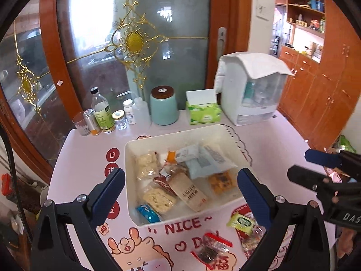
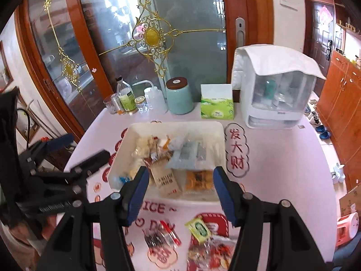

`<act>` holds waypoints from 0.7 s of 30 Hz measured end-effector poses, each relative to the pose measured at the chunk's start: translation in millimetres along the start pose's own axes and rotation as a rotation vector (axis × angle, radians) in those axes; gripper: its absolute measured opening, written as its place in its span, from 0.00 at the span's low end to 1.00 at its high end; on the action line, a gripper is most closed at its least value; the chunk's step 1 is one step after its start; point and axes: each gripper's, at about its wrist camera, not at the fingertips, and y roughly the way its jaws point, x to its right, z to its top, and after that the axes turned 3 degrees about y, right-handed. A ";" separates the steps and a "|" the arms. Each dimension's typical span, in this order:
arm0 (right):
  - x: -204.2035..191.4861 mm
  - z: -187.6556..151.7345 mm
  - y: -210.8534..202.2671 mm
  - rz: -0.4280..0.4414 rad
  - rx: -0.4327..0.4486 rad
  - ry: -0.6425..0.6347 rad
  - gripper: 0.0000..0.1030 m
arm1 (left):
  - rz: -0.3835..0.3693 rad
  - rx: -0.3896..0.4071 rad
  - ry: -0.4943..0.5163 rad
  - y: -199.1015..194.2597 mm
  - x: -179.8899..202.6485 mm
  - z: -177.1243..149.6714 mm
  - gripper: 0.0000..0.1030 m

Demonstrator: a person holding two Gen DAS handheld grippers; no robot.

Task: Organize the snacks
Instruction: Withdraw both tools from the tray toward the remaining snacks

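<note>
From the left wrist view, the left gripper hangs over the white bin on the worktop, its fingers spread apart with nothing between them. The bin holds wrapped snacks: a pale blue pouch, a tan packet, a blue sweet. In front of the bin lie a green-and-yellow packet and a red-edged clear bag. The right gripper shows at the right edge, fingers parted and empty.

The right wrist view alone shows red characters printed right of the bin and shoes on the floor. Its fingers stand released above the near rim.
</note>
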 end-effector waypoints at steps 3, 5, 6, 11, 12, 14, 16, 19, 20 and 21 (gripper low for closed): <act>6.3 -21.4 -14.4 -0.016 0.003 0.005 0.58 | -0.024 0.020 0.011 -16.6 6.0 -8.7 0.97; 10.4 -34.0 -21.8 -0.032 0.008 0.004 0.58 | -0.045 0.035 0.014 -27.3 9.5 -15.9 0.97; 13.2 -41.7 -25.9 -0.044 0.011 0.003 0.58 | -0.052 0.040 0.016 -31.1 11.4 -18.7 0.97; 27.0 -76.1 -36.2 -0.090 0.006 0.006 0.59 | -0.078 0.044 0.032 -39.7 20.7 -39.1 0.97; 29.1 -81.6 -36.8 -0.099 0.003 0.004 0.60 | -0.080 0.041 0.039 -39.4 23.0 -44.2 0.97; 33.5 -93.3 -36.9 -0.118 -0.003 -0.002 0.60 | -0.080 0.030 0.059 -36.3 27.7 -58.2 0.97; 37.8 -105.5 -34.5 -0.134 -0.014 -0.009 0.61 | -0.088 0.012 0.078 -29.0 32.1 -70.9 0.97; 47.2 -124.6 -23.2 -0.159 -0.045 -0.007 0.62 | -0.092 -0.057 0.109 -4.9 39.8 -95.3 0.97; 51.5 -131.1 -17.1 -0.170 -0.061 0.000 0.62 | -0.096 -0.085 0.114 4.2 42.2 -103.3 0.97; 57.0 -138.0 -8.9 -0.178 -0.084 0.014 0.62 | -0.109 -0.131 0.117 18.6 44.9 -115.1 0.97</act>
